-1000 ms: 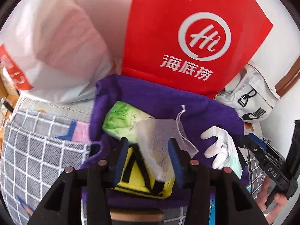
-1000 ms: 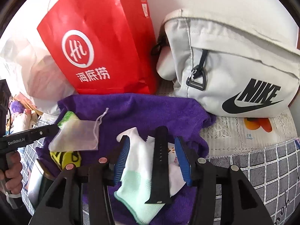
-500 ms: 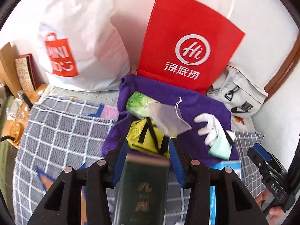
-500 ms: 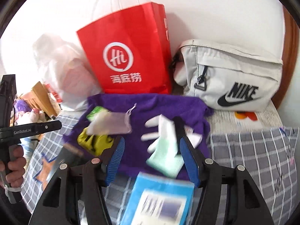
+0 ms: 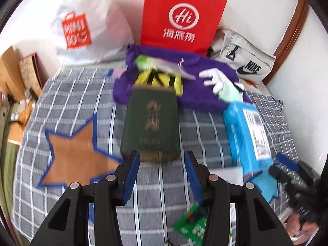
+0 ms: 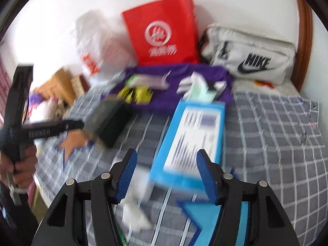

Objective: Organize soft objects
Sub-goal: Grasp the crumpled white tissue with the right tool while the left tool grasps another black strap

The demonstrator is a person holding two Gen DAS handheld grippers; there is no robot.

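A purple towel [image 5: 207, 94] lies on the checked bedspread at the back, also in the right wrist view [image 6: 164, 100]. On it lie a white and mint glove [image 5: 221, 83], a yellow and black item [image 5: 160, 80], a green packet [image 5: 143, 62] and a sheer drawstring pouch [image 5: 174, 69]. My left gripper [image 5: 162, 174] is open and empty, just short of a dark green box [image 5: 151, 123]. My right gripper [image 6: 166, 174] is open and empty, over the near end of a blue box [image 6: 192, 141].
A red paper bag [image 5: 180, 18], a white plastic shopping bag [image 5: 86, 26] and a grey Nike bag [image 5: 244, 61] stand against the wall. A small green packet [image 5: 192, 225] lies near the front. Clutter sits off the bed's left edge [image 5: 20, 94].
Both grippers have pulled back from the purple towel toward the near side of the bed. The green box and blue box have come into view in front of them.
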